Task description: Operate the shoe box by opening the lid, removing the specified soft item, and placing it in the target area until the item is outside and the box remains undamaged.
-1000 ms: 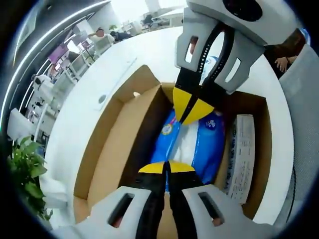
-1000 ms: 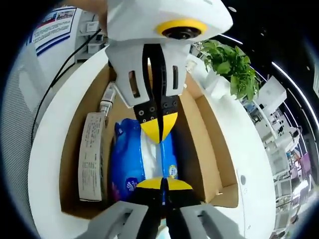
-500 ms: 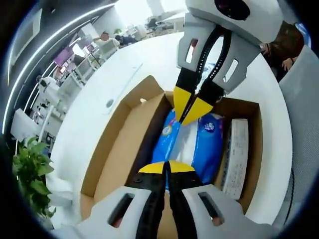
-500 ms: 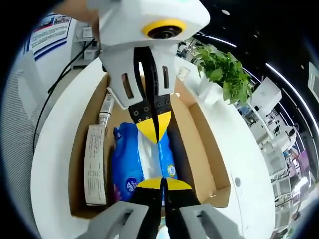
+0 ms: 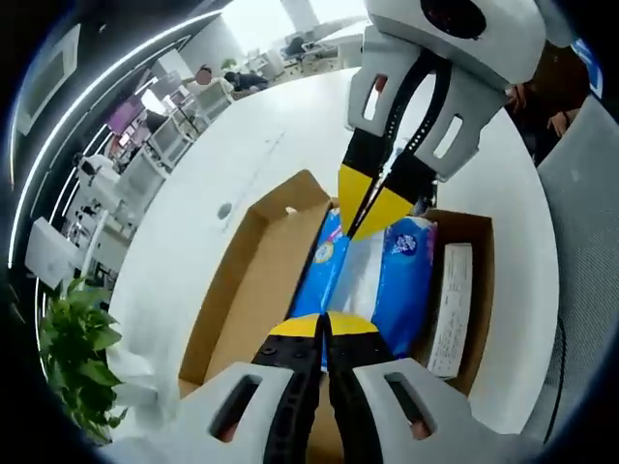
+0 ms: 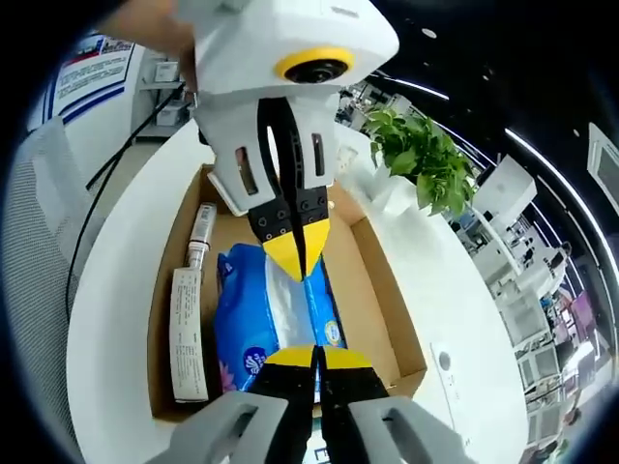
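The blue soft pack (image 5: 372, 275) is between the two hand-held grippers, above the open shoe box (image 5: 253, 290), which stands on the white surface (image 5: 232, 155). The left hand-held gripper (image 5: 324, 324) is pinching one short end of the pack, and the right hand-held gripper (image 6: 311, 356) is pinching the other end. The pack looks light and soft, with a slippery plastic skin, so I think its end seams are the best place to hold. Its long axis runs from one gripper to the other, parallel to the long walls of the box. A narrow white carton (image 6: 187, 333) lies beside it in the box.
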